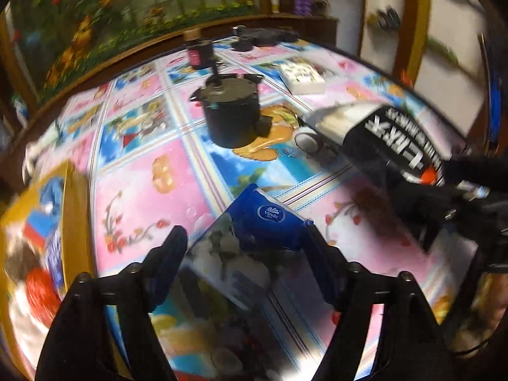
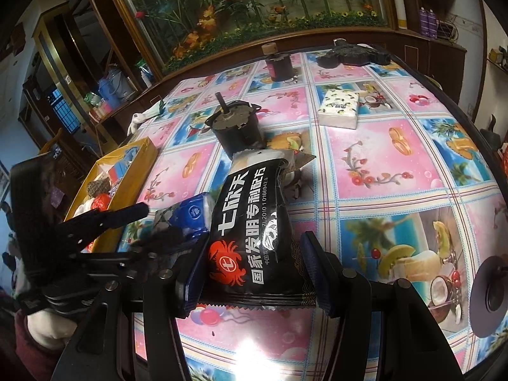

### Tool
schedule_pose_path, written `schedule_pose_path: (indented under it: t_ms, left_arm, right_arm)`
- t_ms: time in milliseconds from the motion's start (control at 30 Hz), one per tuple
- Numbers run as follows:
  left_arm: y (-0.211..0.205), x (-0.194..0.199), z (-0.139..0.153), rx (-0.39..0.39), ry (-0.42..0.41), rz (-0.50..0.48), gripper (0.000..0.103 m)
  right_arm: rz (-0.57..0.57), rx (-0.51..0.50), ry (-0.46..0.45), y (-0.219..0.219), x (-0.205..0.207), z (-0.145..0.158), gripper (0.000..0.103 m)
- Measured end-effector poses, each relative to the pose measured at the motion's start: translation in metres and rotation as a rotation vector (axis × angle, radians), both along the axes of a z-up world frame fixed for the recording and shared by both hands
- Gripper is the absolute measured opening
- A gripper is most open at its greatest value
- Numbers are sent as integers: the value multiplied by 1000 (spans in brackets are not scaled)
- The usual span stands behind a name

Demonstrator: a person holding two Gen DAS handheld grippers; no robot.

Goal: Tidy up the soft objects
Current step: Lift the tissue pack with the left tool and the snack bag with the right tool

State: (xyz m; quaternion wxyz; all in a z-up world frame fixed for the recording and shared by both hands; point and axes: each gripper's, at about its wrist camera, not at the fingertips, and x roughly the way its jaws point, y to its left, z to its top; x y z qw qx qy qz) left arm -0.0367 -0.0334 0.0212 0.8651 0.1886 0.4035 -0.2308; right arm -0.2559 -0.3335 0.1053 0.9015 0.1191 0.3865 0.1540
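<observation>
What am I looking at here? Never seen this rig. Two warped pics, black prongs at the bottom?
A person holds one two-finger gripper per hand, each with a fisheye camera looking along its fingers, hence the warping.

Left-wrist picture: the left gripper stands open around a blue tissue pack.

Right-wrist picture: the right gripper grips a black snack packet.

On the patterned tablecloth: a dark motor, a white tissue pack, a dark jar and a yellow box with items inside.

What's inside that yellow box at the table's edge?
The yellow box holds a jumble: something red and shiny, blue and white packets, a brownish piece. Whatever lies underneath is covered.
</observation>
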Motion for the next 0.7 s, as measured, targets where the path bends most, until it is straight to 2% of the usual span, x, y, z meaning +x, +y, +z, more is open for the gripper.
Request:
schedule_pose_path:
  t_ms: [100, 167, 233, 267, 300, 400, 700]
  left_arm:
    - [-14, 3, -11, 60, 21, -50, 83]
    - [-16, 3, -11, 44, 8, -46, 84]
    - [-13, 7, -11, 5, 50, -24, 82]
    - [-12, 10, -11, -24, 82, -15, 67]
    - [-9, 12, -10, -67, 115, -11, 60]
    - [-5, 9, -7, -78, 104, 24, 59]
    - [12, -13, 14, -205, 113, 65, 59]
  right_arm:
    - [-8, 20, 3, -7, 0, -4, 56]
    - [-11, 30, 7, -10, 1, -6, 56]
    - [-13, 39, 11, -13, 3, -9, 56]
    - [-13, 45, 13, -15, 3, -10, 56]
    - [-14, 51, 14, -16, 4, -12, 56]
    - [-15, 62, 17, -20, 4, -15, 56]
    - [-34, 76, 22, -30, 2, -17, 56]
